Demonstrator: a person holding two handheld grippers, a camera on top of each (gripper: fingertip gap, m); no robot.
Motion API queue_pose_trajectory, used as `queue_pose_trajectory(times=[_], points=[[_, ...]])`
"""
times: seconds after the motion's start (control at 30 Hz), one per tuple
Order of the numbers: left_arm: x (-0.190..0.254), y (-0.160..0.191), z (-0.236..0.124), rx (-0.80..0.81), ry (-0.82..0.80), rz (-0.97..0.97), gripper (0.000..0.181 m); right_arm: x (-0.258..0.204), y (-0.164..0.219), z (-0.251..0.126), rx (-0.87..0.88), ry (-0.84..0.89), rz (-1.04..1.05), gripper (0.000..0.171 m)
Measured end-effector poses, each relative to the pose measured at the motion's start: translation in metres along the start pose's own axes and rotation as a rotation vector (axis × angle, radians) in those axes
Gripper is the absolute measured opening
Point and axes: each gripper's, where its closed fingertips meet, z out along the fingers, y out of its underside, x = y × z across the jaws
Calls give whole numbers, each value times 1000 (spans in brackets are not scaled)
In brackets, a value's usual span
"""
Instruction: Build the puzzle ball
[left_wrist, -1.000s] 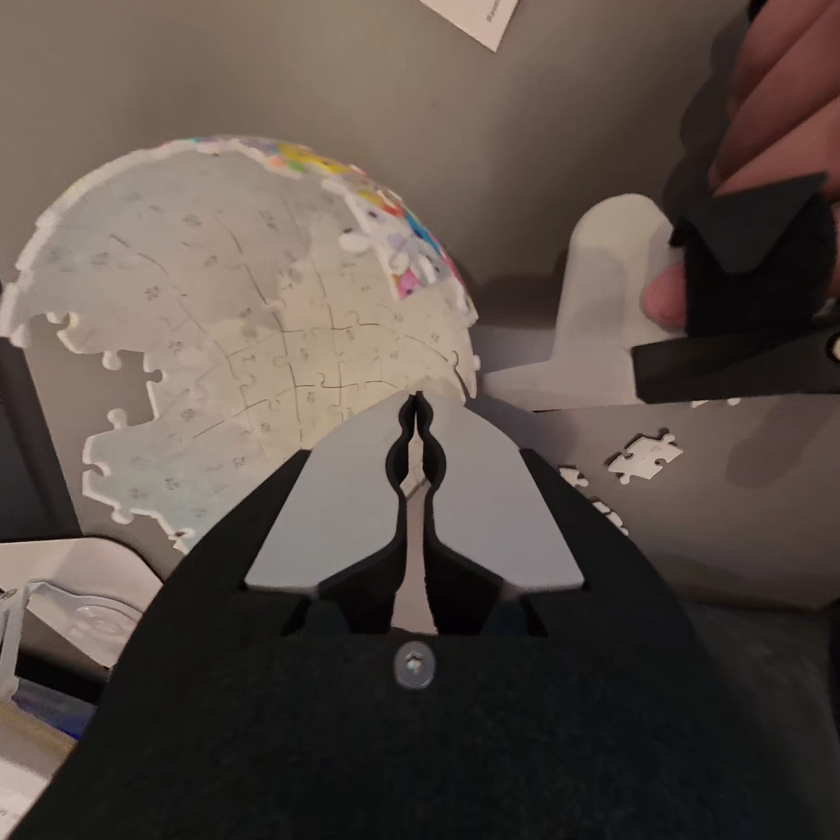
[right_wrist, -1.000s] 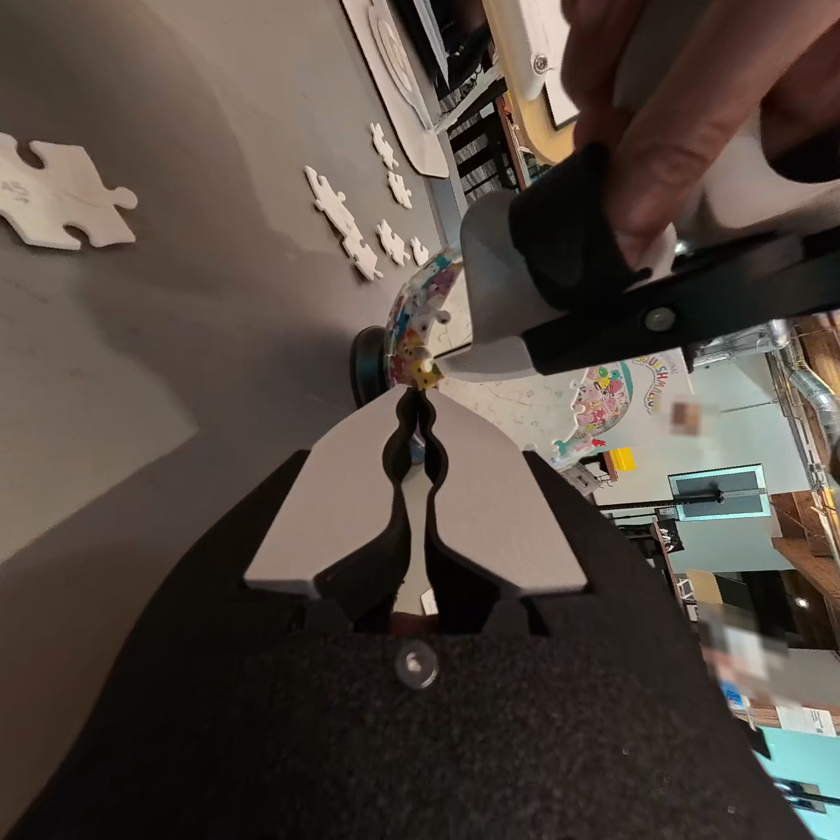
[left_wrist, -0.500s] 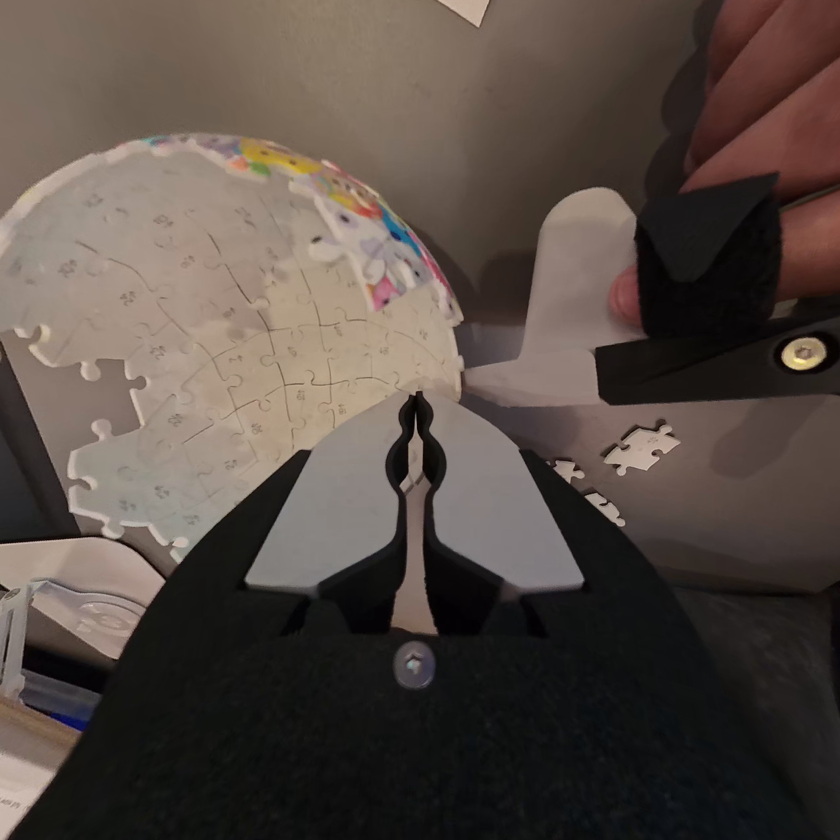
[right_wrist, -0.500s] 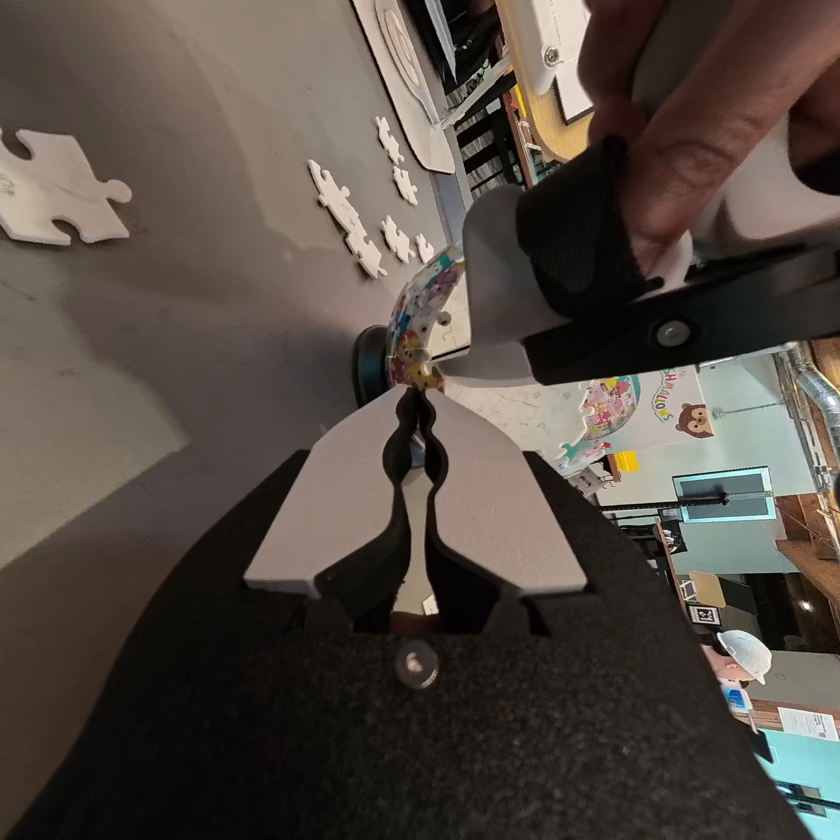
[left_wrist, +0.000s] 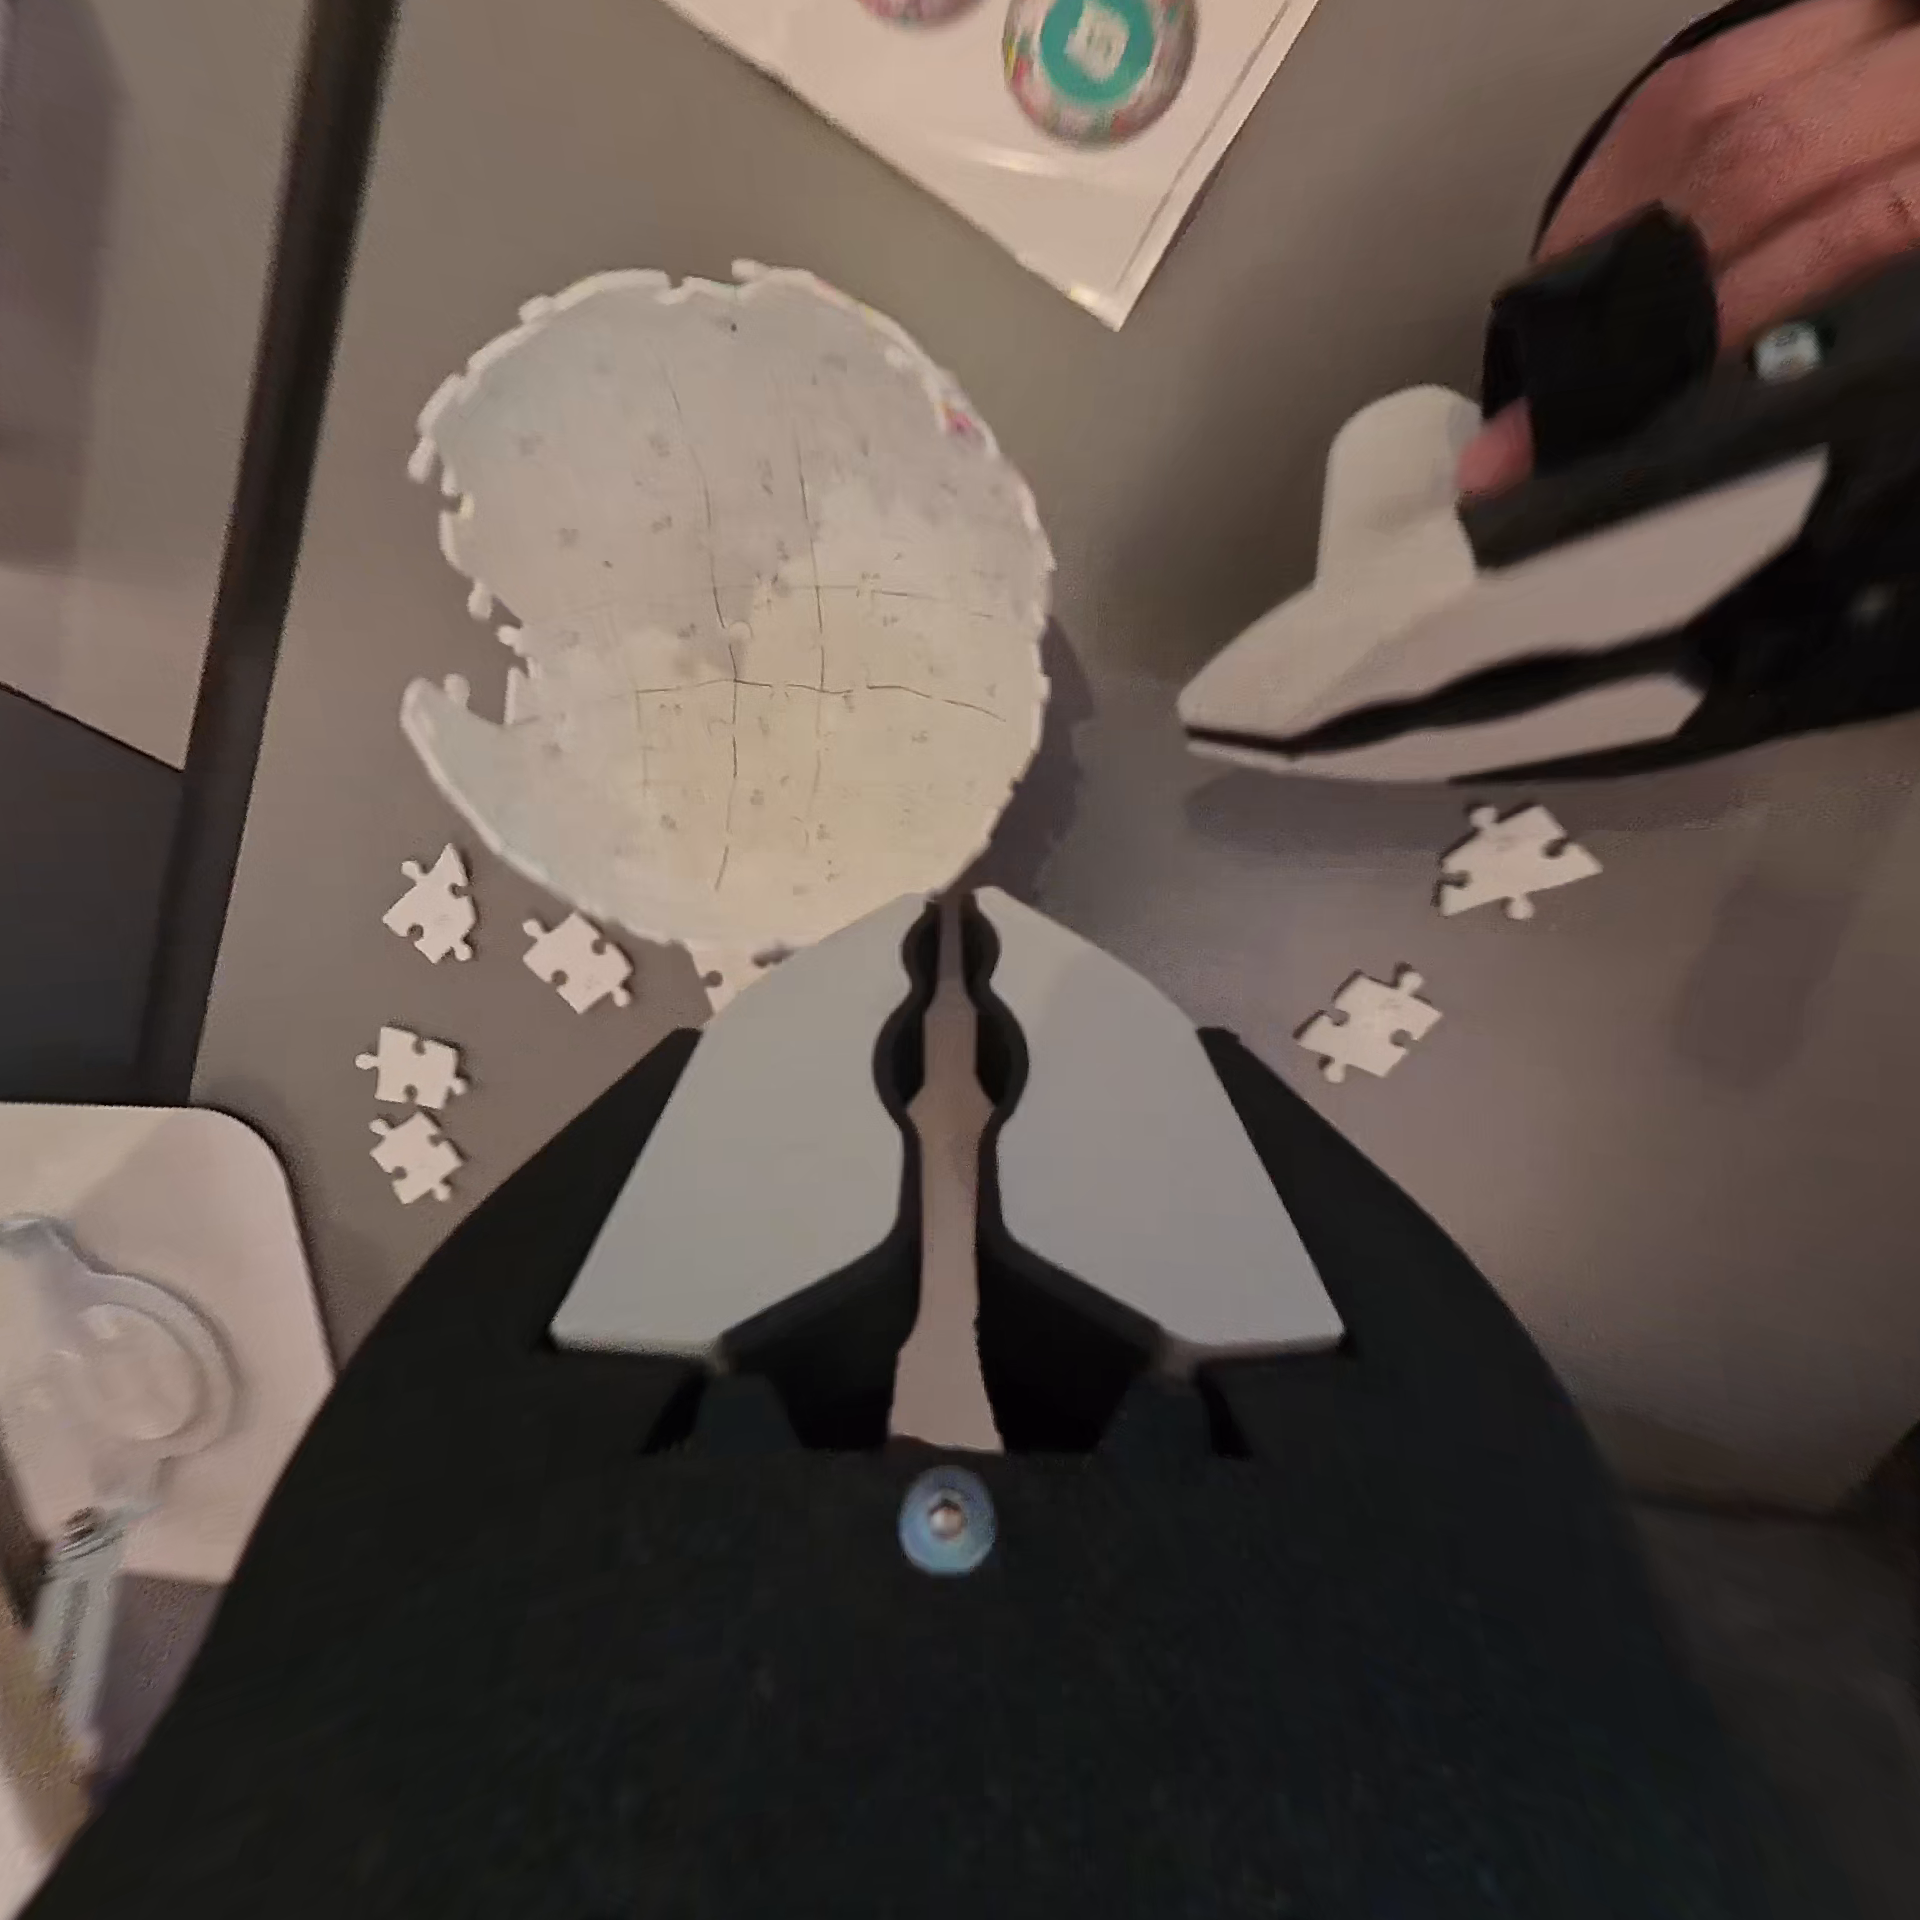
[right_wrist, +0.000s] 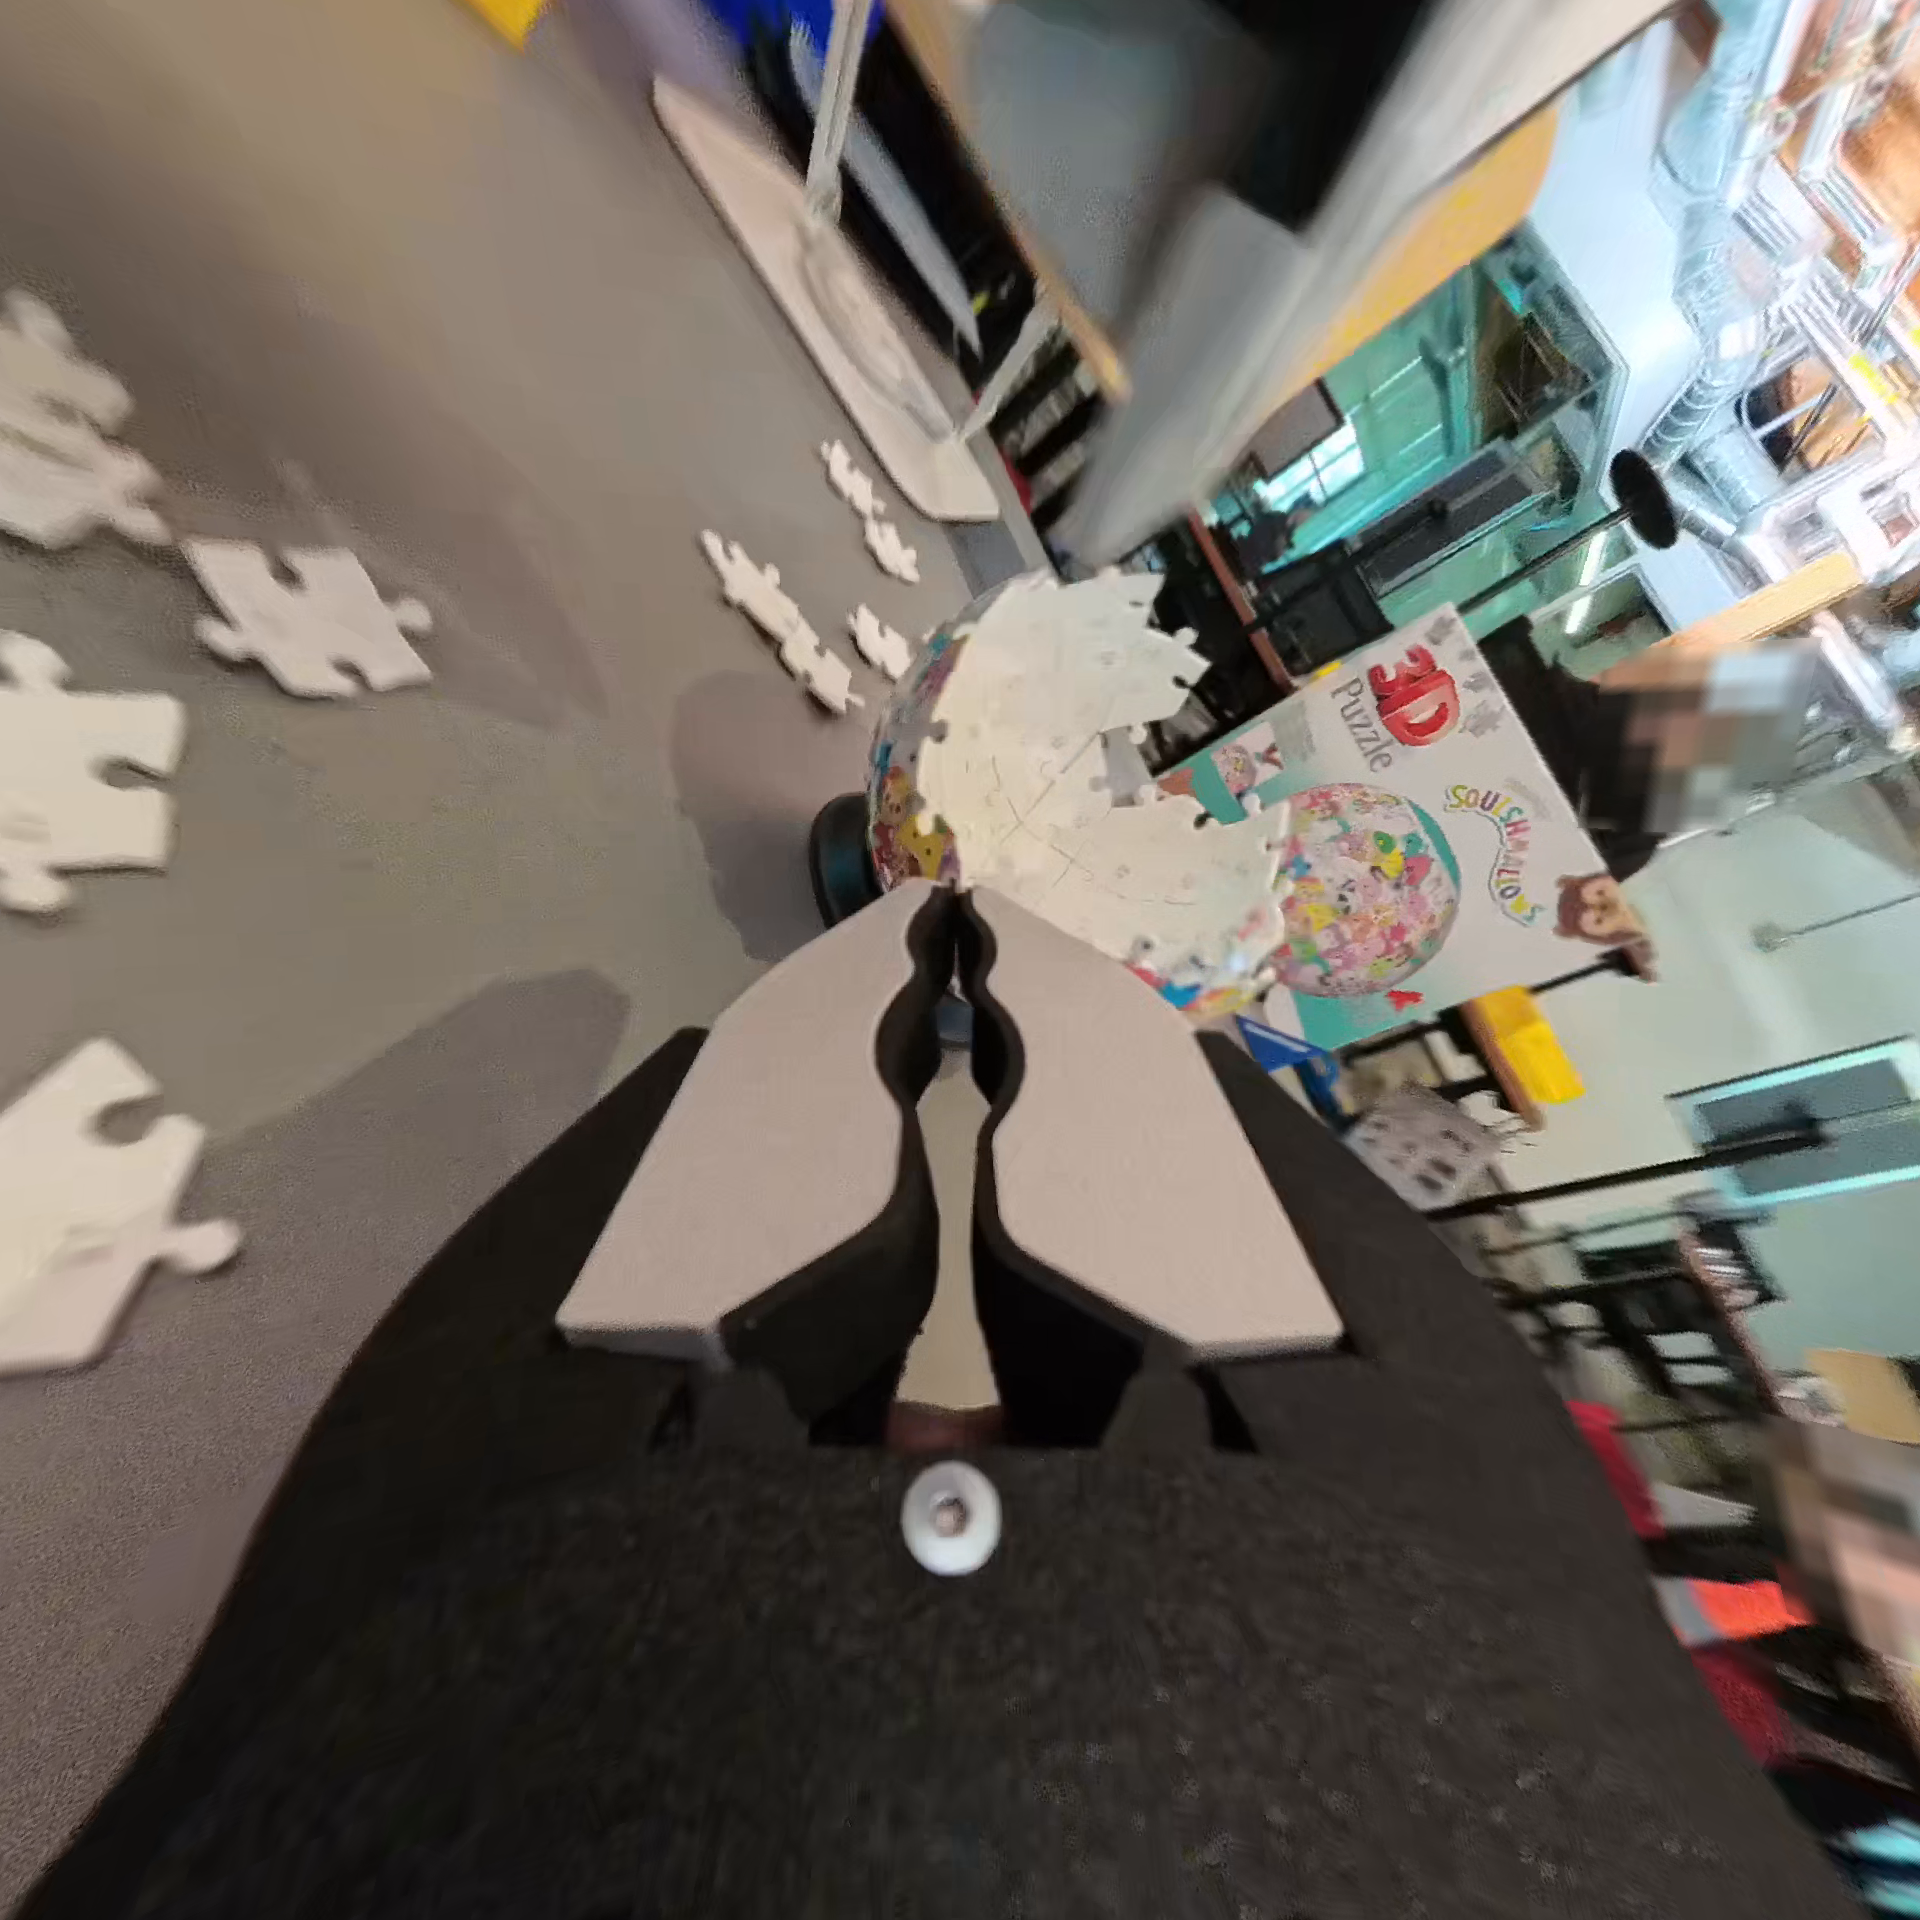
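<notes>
On grey table (left_wrist: 1195, 312), unfinished puzzle ball (left_wrist: 738, 644).

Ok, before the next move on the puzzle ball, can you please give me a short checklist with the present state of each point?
1. Left gripper empty: ok, fingers nearly together, nothing between them.
2. Right gripper empty: ok, fingertips closed, no piece held.
3. Half-built ball standing with its open side reachable: ok, white inside faces the left camera.
4. Ball seated on its dark stand: cannot tell, the contact is hidden.
5. Loose pieces within sight: ok, several lie on the grey table, for example one below the right gripper and one beside the ball.
6. Which piece fits next: cannot tell, the pictures are blurred.
</notes>
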Motion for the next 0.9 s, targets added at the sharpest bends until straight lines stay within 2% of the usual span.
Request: queue_pose_trajectory(times=[0.07, 0.17, 0.23, 0.33, 0.47, 0.63, 0.9], points=[[14, 18, -13, 140, -1, -44, 17, 3, -4, -22, 61, -18, 116, 0], [38, 67, -6, 181, 37, -114, 33, 1, -7, -55, 132, -63, 247, 1], [50, 89, 3, 218, 65, -159, 52, -1, -8, -70, 156, -85, 309, 2], [55, 105, 10, 276, 79, -167, 53, 1, -5, -76, 165, -98, 378, 6], [62, 104, 24, 343, 122, -141, 49, -4, -10, -70, 189, -147, 372, 10], [67, 105, 53, 227, 105, -59, 48, -10, -13, -71, 190, -161, 332, 9], [68, 102, 67, 164, 109, -49, 45, -14, -14, -70, 191, -183, 315, 8]])
